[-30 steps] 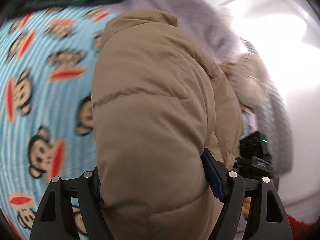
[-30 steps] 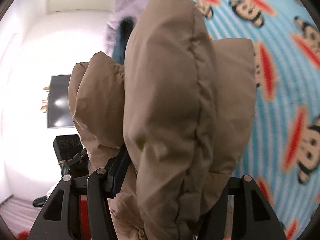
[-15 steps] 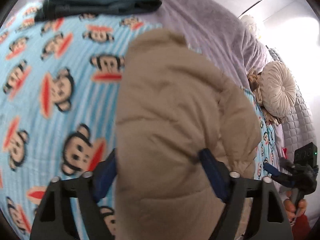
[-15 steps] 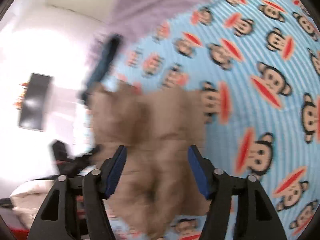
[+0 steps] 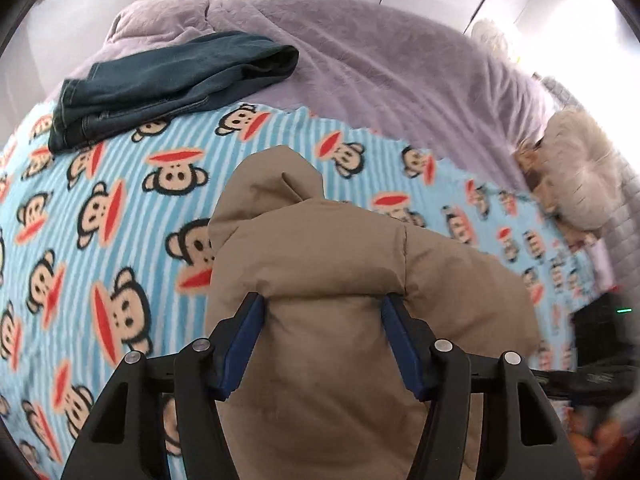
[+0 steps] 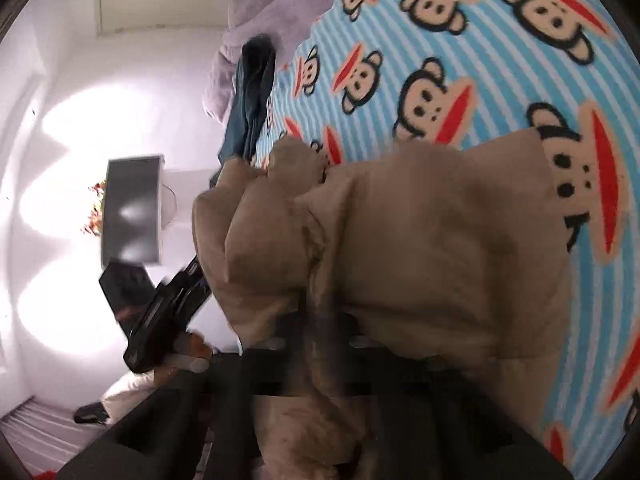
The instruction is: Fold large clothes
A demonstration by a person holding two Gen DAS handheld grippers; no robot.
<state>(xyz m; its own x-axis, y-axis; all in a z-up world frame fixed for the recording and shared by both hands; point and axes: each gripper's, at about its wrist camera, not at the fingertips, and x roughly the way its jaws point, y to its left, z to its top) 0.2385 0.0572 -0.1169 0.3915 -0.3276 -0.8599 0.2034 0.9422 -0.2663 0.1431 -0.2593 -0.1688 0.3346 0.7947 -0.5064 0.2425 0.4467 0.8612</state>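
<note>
A tan puffer jacket lies bunched on the blue monkey-print blanket. My left gripper is closed partway on a thick fold of it, blue pads pressing either side. In the right wrist view the jacket fills the middle. My right gripper is badly blurred with jacket fabric over it, so its jaws cannot be made out. The left gripper and the hand holding it show at the left there.
Folded dark jeans lie at the far left of the bed on a lilac quilt. A round cream cushion sits at the right. A dark screen hangs on the white wall beyond the bed edge.
The jacket has come down from being held up in front of both cameras onto the blanket. The left gripper still pinches it. The right gripper opened half a second ago and is now blurred.
</note>
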